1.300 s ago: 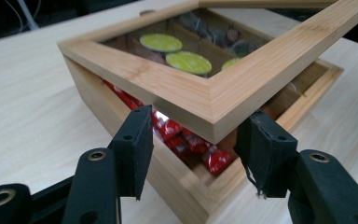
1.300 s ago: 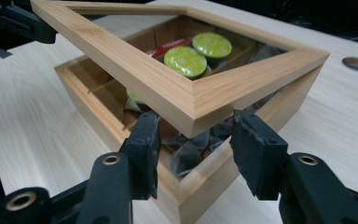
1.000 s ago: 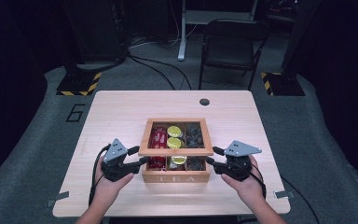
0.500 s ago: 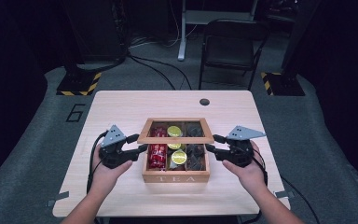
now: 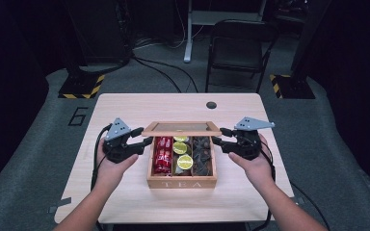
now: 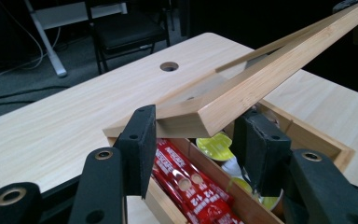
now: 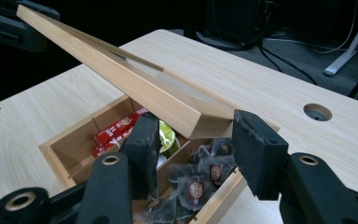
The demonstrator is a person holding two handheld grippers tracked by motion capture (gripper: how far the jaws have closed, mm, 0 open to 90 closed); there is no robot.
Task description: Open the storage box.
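Observation:
A wooden tea box sits mid-table, and its glass-paned lid is tilted up on the back hinge. My left gripper holds the lid's front left corner, which sits between its jaws in the left gripper view. My right gripper holds the front right corner the same way. Inside lie red packets, lime-topped cups and dark tea bags.
The light wooden table has a cable hole near its back edge. A black chair and yellow-striped stand bases stand on the floor behind it.
The lid was lying flat on the box and now stands raised at the front. Both grippers moved back and up with its front corners.

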